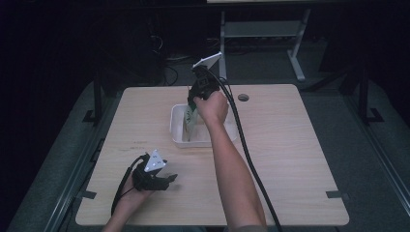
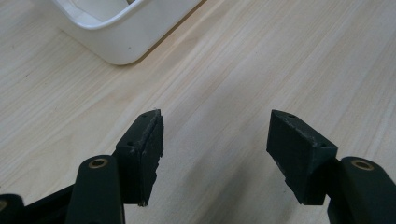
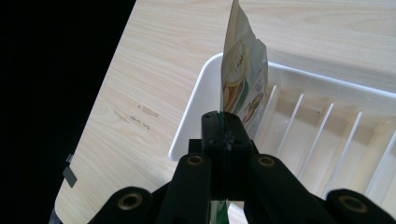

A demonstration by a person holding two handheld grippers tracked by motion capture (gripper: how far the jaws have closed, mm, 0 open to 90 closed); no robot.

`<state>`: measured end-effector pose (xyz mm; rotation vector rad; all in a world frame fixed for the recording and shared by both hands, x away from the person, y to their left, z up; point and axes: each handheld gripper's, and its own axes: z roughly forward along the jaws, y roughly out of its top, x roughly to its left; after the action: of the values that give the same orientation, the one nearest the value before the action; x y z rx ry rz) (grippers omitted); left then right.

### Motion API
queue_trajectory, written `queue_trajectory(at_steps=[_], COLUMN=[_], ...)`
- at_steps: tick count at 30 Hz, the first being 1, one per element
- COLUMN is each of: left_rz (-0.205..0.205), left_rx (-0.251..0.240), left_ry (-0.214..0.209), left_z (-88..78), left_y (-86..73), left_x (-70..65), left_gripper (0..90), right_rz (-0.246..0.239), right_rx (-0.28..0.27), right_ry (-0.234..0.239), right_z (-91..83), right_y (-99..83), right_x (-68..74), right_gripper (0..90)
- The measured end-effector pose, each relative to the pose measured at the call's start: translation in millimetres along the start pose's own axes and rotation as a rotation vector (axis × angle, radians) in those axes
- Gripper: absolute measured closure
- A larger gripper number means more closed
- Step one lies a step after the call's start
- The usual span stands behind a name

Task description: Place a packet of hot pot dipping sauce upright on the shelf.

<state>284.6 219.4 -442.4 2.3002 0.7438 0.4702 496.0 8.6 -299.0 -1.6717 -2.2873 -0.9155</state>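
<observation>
Clamping a thin flat pouch (image 3: 243, 79) by its edge, the right hand-held gripper (image 3: 223, 133) holds it upright over the near-left corner of the white tray (image 3: 196, 112). Pouch looks glossy, cream and green, with printed pictures; its writing is too small to read. Tray is smooth white plastic, rounded at the corners, with slim ribs dividing the inside. It sits on a pale wood-grain surface (image 1: 290, 145). Left hand-held gripper (image 2: 215, 140) rests well short of the tray, its black jaws apart with nothing between them
</observation>
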Motion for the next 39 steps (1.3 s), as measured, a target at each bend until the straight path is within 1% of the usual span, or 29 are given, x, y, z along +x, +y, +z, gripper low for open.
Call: queue_trajectory(at_steps=[4,9,15,19,20,29,34,39], left_rz=[0.002,0.003,0.007,0.004,0.002,0.005,0.006,0.006], left_rx=[0.0,0.002,0.004,0.002,0.002,0.007,0.006,0.008], left_ry=[0.002,0.003,0.008,0.011,0.012,0.015,0.015,0.016], left_z=[-0.2,-0.2,0.0,0.1,0.2,0.8,1.0,1.2], left_y=[0.1,0.1,0.3,0.2,0.2,0.3,0.5,0.7], left_x=[-0.1,0.1,0.3,0.6,0.6,0.8,0.5,0.6], left_gripper=[35.8,35.5,34.9,33.3,33.1,31.8,31.8,31.7], right_rz=[-0.002,-0.018,-0.025,-0.042,-0.042,-0.047,-0.057,-0.066], right_rx=[0.009,0.023,0.039,0.065,0.062,0.061,0.058,0.055], right_ry=[-0.007,-0.025,-0.027,-0.053,-0.051,-0.05,-0.052,-0.049], right_z=[2.4,6.5,9.4,13.3,13.7,10.4,5.3,0.9], right_y=[-0.5,-1.5,-2.7,-3.8,-4.1,-5.3,-7.4,-8.8], right_x=[0.6,1.3,0.7,1.7,1.7,0.9,-1.6,-0.5], right_gripper=[89.1,88.6,87.3,85.6,85.5,83.7,82.1,80.9])
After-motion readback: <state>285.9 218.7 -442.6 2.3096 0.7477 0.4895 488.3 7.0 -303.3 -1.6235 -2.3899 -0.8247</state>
